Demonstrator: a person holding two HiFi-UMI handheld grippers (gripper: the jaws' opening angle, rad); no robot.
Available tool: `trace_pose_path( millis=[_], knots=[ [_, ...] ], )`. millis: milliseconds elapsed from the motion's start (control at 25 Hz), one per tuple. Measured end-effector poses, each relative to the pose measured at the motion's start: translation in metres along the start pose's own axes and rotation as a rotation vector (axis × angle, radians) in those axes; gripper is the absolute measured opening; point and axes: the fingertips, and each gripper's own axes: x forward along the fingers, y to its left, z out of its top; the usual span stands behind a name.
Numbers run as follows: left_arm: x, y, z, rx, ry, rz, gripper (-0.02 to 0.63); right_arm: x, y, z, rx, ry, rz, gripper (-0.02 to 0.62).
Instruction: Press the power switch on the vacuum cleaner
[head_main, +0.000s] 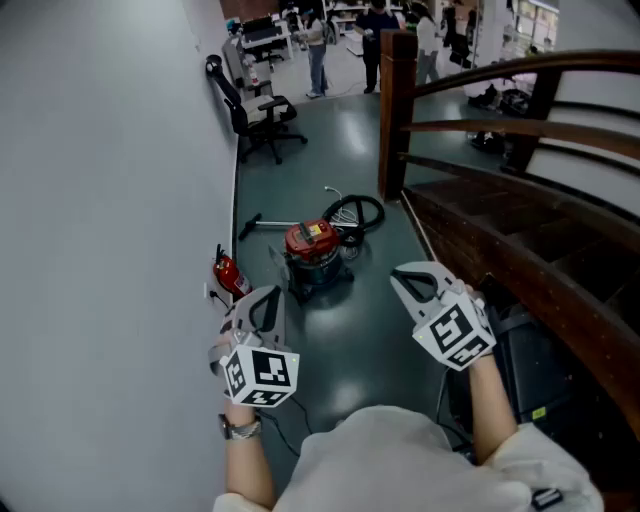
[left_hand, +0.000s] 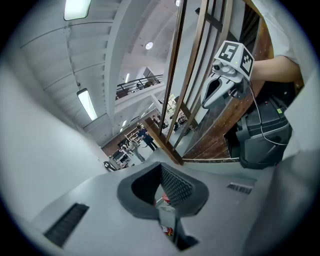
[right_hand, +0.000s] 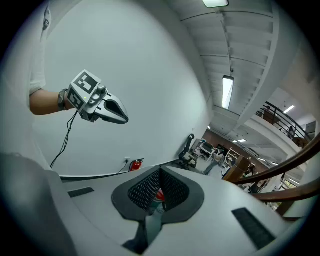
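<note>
Now left tongs (head_main: 264, 294), right tongs (head_main: 405, 277) closed, empty, well apart from red vacuum cleaner (head_main: 316, 256); label (head_main: 312, 232) unreadable.

On the far vacuum cleaner (head_main: 315, 255), the power switch is too small to discern. The right hand-held gripper (right_hand: 156, 202) hides most of that machine in its own view.

There are one vacuum (head_main: 314, 252), one hose (head_main: 358, 212), one wand (head_main: 262, 224), one extinguisher (head_main: 229, 273), one chair (head_main: 256, 108), at least three people (head_main: 316, 45) far off, and two grippers, left gripper (head_main: 262, 303) and right gripper (head_main: 410, 281).
</note>
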Motion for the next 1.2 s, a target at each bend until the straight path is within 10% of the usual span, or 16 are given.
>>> trace_pose_path(
  millis=[1200],
  knots=[
    [0.042,-0.032,0.016,-0.061,0.061,-0.018,0.0,0.001,-0.043,-0.016,0.084,-0.123,0.115,0.026]
  ],
)
